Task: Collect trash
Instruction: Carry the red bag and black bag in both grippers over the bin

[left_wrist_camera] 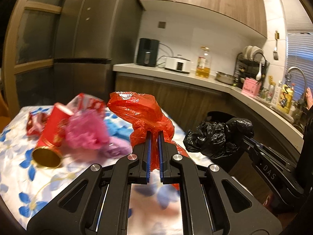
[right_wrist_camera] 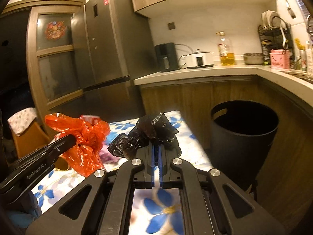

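Note:
My left gripper point(left_wrist_camera: 155, 135) is shut on a crumpled red plastic bag point(left_wrist_camera: 137, 109), held above the flowered table; the same red plastic bag point(right_wrist_camera: 82, 131) shows at the left of the right wrist view. My right gripper point(right_wrist_camera: 156, 146) is shut on a crumpled black plastic bag point(right_wrist_camera: 152, 131), and that black plastic bag point(left_wrist_camera: 215, 135) hangs to the right in the left wrist view. A black round bin point(right_wrist_camera: 244, 137) stands open on the floor right of the table. More trash lies on the table: a red paper cup point(left_wrist_camera: 52, 131), pink crumpled wrap point(left_wrist_camera: 86, 131) and a red-white wrapper point(left_wrist_camera: 92, 103).
The table point(left_wrist_camera: 17, 166) carries a white cloth with blue flowers. Behind it stands a tall grey fridge point(right_wrist_camera: 109, 45). A counter point(right_wrist_camera: 195, 71) runs along the wall with a cooker, an oil bottle point(right_wrist_camera: 227, 49), a steel bowl and a dish rack. Wooden cabinets close off the floor around the bin.

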`<state>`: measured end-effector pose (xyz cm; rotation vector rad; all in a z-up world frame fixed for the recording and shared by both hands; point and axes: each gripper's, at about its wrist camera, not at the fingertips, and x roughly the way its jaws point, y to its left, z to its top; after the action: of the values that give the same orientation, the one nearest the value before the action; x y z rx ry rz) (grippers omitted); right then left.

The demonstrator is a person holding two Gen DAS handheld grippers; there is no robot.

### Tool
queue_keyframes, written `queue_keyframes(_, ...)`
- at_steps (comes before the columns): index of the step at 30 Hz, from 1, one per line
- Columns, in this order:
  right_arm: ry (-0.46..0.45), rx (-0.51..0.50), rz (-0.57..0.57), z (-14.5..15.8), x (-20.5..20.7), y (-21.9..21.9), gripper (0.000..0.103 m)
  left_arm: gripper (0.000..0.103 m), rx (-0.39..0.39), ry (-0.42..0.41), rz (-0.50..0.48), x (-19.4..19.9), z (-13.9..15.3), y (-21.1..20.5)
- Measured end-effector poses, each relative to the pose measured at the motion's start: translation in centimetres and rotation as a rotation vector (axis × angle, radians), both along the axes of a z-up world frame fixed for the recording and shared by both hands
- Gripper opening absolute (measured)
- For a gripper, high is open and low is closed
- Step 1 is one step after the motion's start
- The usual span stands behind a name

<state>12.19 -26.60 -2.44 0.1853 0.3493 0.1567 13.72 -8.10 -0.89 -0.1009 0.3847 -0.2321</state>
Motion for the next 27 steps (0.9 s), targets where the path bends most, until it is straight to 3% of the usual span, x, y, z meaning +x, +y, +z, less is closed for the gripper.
queue_keyframes(27, -0.099, -0.016, -0.313, 2.9, 2.8, -12.9, 0.004, 0.006, 0.034, -0.13, -0.228, 8.2, 3.5, -16.0)
